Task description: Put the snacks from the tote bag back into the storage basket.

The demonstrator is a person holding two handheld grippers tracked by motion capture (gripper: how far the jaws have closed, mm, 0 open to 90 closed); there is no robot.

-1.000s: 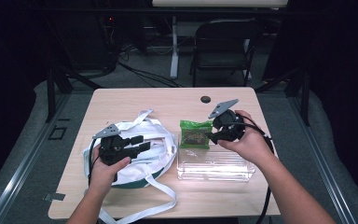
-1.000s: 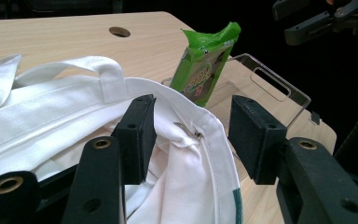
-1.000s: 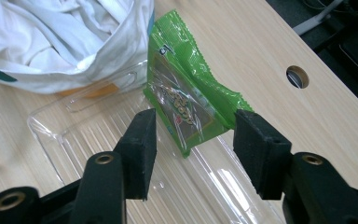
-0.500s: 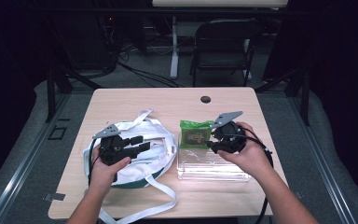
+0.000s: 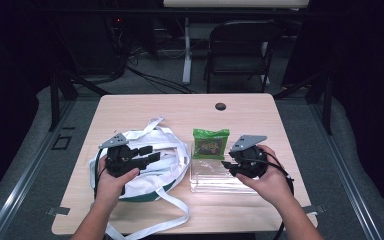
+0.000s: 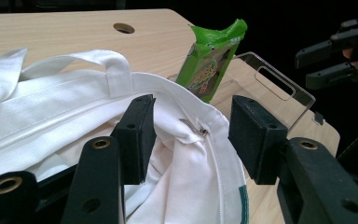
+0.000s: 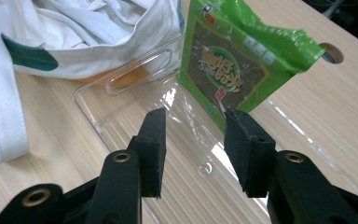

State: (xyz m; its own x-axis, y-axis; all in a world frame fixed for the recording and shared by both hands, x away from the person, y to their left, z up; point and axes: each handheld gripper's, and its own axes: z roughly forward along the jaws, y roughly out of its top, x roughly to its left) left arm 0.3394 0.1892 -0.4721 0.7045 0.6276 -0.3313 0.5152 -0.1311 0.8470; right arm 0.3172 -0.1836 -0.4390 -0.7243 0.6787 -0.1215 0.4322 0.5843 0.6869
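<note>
My right hand-held gripper (image 7: 193, 140), open and empty, faces the green snack packet (image 7: 235, 63) just ahead, standing tilted in the clear tray (image 7: 121, 123).

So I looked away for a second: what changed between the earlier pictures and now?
The right gripper drew back from the green snack packet toward the person, jaws open and empty above the clear tray. The packet leans on the tray's far edge as before. The left gripper stayed open over the white bag.
</note>
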